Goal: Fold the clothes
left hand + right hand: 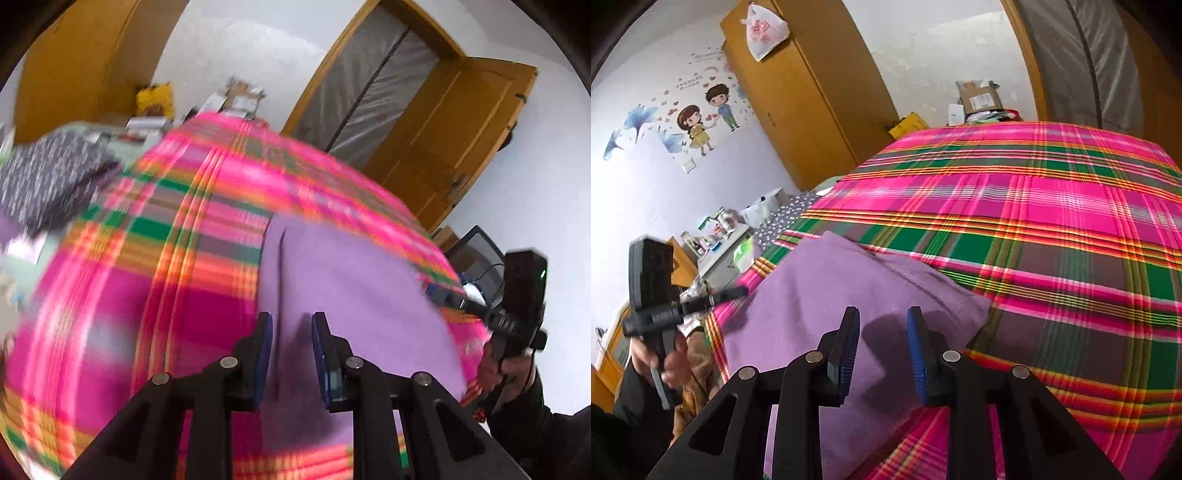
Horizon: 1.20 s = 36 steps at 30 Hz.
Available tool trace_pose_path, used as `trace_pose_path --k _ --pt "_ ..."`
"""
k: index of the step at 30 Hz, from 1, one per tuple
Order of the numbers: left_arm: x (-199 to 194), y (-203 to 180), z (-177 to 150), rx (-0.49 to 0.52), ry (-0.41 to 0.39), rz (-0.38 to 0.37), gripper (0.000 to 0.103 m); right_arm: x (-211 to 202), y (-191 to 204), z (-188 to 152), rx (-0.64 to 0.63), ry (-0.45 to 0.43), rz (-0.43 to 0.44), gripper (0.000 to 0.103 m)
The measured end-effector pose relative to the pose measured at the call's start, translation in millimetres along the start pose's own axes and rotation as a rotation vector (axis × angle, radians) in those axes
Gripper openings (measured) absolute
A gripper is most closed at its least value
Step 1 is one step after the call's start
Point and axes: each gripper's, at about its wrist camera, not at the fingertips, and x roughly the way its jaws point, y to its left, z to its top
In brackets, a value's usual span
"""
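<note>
The lilac knitted garment point(343, 295) lies flat on the bed's pink, green and orange plaid cotton cover point(155, 258), already folded into a compact block, as I judge it. In the left wrist view, which is smeared with blur, my left gripper point(291, 354) hangs just above the near part of the cloth with its blue pads apart and nothing between them; a dark crease runs up the fabric from the gap. At the right edge I see the right gripper point(443, 295), carried in a hand point(506, 369), reaching in over the far side of the garment. A speckled grey-and-white textile heap point(51, 177) sits well apart at the upper left.

In the right wrist view the picture is sharp. My right gripper point(882, 350) also stands released, jaws parted over the cloth, gripping nothing; its shadow falls on the fabric right ahead. The garment point(820, 302) shows a soft, fine knit with a ribbed hem along its upper right border and a rounded corner pointing toward the open plaid. Its surface is smooth, with one shallow ridge near the top. The left gripper point(738, 292), held in the other hand point(665, 354), points in from the left border of the cloth.

I judge I am between folds: both tools are free and poised over opposite edges. The next move calls for pinching a doubled edge on each side together, shallow enough not to catch the cover beneath, then lifting evenly so the layers do not slide apart.
</note>
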Motion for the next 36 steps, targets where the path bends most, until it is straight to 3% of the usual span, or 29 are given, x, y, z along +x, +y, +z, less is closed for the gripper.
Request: trace_pose_path --k 9,14,19,23,26,32,36 --pt "-18.5 0.7 -24.9 0.015 0.003 0.023 0.026 3.4 6.1 1.1 -0.016 -0.001 0.010 0.027" --pt "-28.5 -14.6 -13.8 0.076 -0.052 0.047 0.024 -1.3 12.5 0.3 -0.043 -0.017 0.006 0.027" --pt "-14.9 -41.5 18.4 0.156 -0.088 0.026 0.024 1.9 26.2 -5.5 -0.110 -0.008 -0.002 0.027" --pt "11.0 -54.6 27.0 0.191 -0.044 0.033 0.024 23.2 36.1 -17.6 -0.221 0.076 -0.067 0.030" --pt "20.5 -63.1 25.4 0.206 -0.023 0.029 0.024 21.6 44.1 -18.5 -0.279 0.066 -0.102 0.029" --pt "41.7 -93.4 29.4 0.262 -0.016 0.015 0.024 14.1 35.7 -12.5 -0.209 0.050 -0.105 0.030" --pt "63.8 -96.0 19.1 0.309 0.040 0.075 0.024 12.9 33.9 -4.6 -0.208 0.043 -0.123 0.030"
